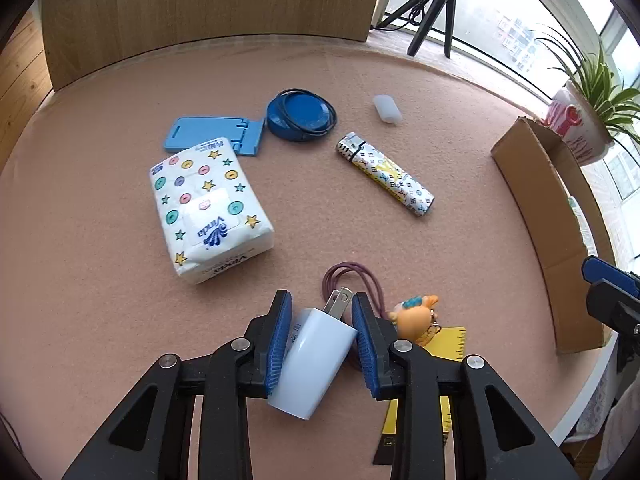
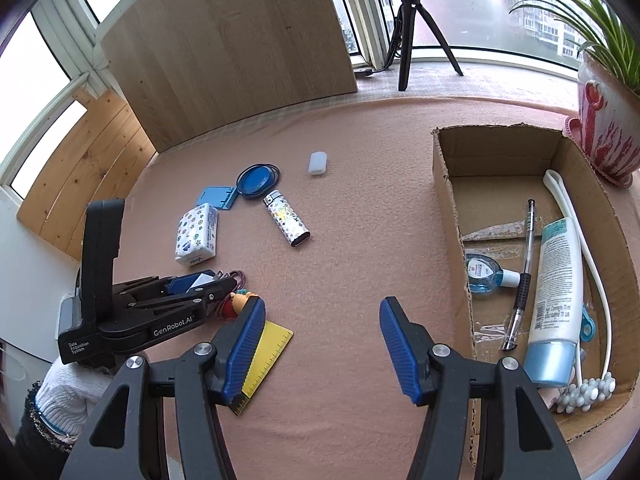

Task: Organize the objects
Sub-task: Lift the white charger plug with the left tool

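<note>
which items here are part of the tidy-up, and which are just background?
Job:
left gripper, white charger between its pads
tissue pack
lighter
blue stand
blue disc
yellow ruler
cardboard box

Background:
tripod
potted plant
wooden board

Matt pink felt-like table cover point(image 1: 100, 320), glossy white plastic charger point(image 1: 310, 360), rough brown cardboard box point(image 2: 450, 216).

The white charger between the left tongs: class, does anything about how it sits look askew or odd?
Yes. The white charger sits tilted between the left tongs, prongs leaning toward one pad, body slanting down the other way. Nothing looks damaged.
</note>
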Demonstrator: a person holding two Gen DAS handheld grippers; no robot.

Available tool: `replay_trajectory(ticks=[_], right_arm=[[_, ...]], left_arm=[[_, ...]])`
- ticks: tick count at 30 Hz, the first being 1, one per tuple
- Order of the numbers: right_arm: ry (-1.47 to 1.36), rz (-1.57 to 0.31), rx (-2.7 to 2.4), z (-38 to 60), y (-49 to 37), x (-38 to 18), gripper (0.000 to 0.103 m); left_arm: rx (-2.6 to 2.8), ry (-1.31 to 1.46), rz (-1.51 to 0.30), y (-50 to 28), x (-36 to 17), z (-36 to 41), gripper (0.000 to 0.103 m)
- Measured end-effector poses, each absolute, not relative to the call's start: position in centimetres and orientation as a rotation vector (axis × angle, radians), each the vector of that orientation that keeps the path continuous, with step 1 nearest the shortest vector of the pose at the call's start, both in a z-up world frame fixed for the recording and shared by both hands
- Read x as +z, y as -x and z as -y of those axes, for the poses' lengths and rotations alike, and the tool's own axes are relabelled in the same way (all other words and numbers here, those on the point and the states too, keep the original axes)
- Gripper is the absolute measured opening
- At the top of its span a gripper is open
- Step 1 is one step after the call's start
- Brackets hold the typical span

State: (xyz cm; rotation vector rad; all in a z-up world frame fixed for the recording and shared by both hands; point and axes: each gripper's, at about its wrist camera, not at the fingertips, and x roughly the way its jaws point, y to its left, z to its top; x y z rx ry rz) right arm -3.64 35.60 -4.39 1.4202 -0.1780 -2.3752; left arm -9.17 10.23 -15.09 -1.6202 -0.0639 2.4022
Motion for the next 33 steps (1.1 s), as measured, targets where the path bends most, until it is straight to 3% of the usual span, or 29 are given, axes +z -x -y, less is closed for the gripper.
replay_trajectory(ticks=[10, 13, 15, 33], right_arm=[[-1.436, 0.142, -2.314, -33.1, 3.9, -5.0, 0.056], [-1.439, 0.124, -2.29, -32.0, 4.1, -5.2, 0.056], [-1.443, 0.11, -2.277, -31.4, 4.2, -5.5, 0.056], [-1.615, 0.179, -2.075, -26.7, 9.2, -9.5, 0.052]], left_arm=[[2.472, 1.667, 0.118, 8.3, -15.2, -5.7, 0.033], [2.485, 1.642, 0.156, 8.0, -14.5, -5.2, 0.049], [2.49, 1.623, 0.179, 7.7, -13.9, -4.8, 0.052], [2.455, 1.631, 0.172, 5.7, -13.9, -5.4, 0.052]])
